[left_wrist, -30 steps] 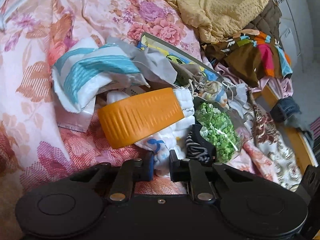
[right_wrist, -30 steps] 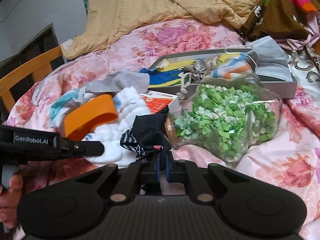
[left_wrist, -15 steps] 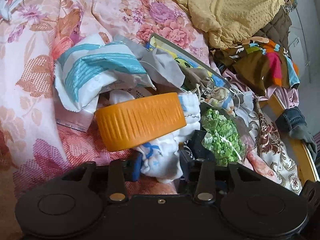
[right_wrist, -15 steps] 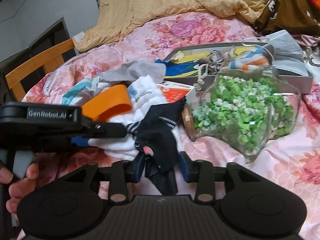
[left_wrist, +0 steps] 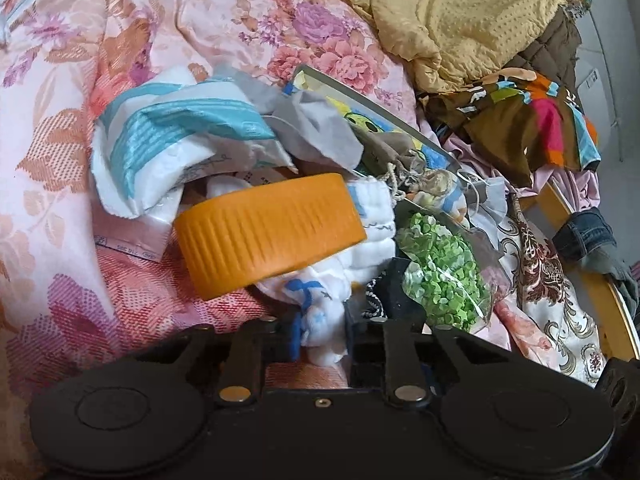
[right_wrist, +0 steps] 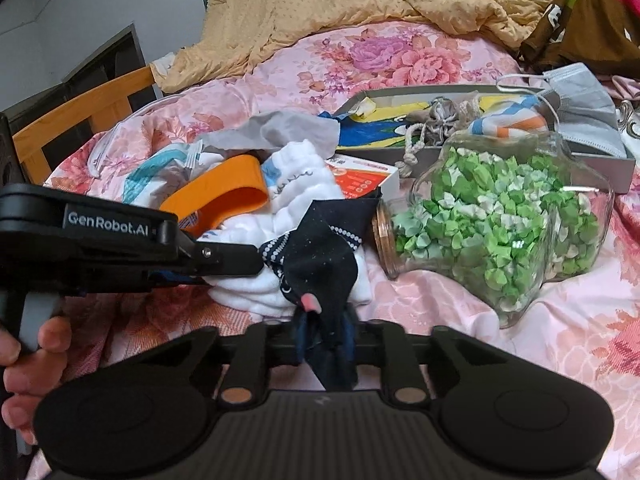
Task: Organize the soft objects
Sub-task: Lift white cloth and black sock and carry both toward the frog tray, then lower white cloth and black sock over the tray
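Clutter covers the pink floral bedspread (right_wrist: 420,52): two soft pieces lie tangled at its near edge, and each gripper has taken one, probably so they can be pulled apart. The left gripper (left_wrist: 320,332) is closing its jaws on a corner of the white quilted cloth with blue print (left_wrist: 320,316), which sits between its pads and runs back under the ribbed orange plastic lid (left_wrist: 268,232). The right gripper (right_wrist: 324,336) is also closing, pinching the dark navy sock with white dotted trim (right_wrist: 316,264), which is draped over that same white cloth and hangs down between the fingers. How firmly either pad bites is hard to judge, since fabric hides the contact. Just right of the sock, a clear glass jar of green folded paper stars (right_wrist: 500,216) rests on its side, its mouth toward the pile, near enough to roll if the cloth drags. Behind it sits a shallow grey cardboard tray (right_wrist: 624,168) holding a pale surgical mask (right_wrist: 580,108)
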Demonstrator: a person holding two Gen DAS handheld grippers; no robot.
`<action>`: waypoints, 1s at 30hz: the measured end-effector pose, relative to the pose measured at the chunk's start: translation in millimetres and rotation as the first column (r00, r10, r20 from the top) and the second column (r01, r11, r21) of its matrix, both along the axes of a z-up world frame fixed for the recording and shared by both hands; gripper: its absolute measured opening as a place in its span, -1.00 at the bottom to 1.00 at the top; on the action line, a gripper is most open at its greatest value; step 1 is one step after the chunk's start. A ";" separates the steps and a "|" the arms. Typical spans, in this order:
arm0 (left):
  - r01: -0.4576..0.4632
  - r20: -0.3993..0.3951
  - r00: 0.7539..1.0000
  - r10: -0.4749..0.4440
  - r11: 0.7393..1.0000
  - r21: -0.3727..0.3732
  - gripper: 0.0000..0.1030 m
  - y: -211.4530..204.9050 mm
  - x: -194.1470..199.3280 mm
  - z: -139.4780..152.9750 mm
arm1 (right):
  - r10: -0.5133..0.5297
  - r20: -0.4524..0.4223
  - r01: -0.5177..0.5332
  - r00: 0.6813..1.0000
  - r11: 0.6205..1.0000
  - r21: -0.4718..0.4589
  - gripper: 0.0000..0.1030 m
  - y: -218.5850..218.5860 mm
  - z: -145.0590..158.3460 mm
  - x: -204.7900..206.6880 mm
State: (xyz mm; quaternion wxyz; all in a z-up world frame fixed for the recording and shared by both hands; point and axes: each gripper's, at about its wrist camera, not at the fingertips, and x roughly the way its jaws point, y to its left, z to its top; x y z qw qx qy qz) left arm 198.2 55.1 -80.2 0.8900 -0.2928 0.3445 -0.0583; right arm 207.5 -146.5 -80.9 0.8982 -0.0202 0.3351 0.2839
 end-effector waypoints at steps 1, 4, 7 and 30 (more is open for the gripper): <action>0.002 0.005 1.000 -0.002 1.000 0.013 -0.65 -2.5 -0.7 1.5 | -0.006 0.010 0.006 1.000 1.000 0.004 -0.82 -1.9 2.2 -0.2; 0.002 0.022 1.000 -0.004 0.998 0.064 -0.70 -11.0 -4.8 8.0 | -0.034 0.045 0.033 0.998 0.999 0.022 -0.88 -8.6 11.4 -2.8; 0.000 0.042 0.999 -0.005 0.994 0.109 -0.72 -19.0 -9.8 17.6 | -0.057 0.070 0.054 0.996 0.997 0.050 -0.90 -15.4 20.6 -5.6; 0.064 0.082 0.993 -0.081 0.980 0.188 -0.74 -74.7 -44.3 102.8 | -0.198 0.273 0.143 0.941 0.967 0.209 -0.90 -83.1 95.6 -33.0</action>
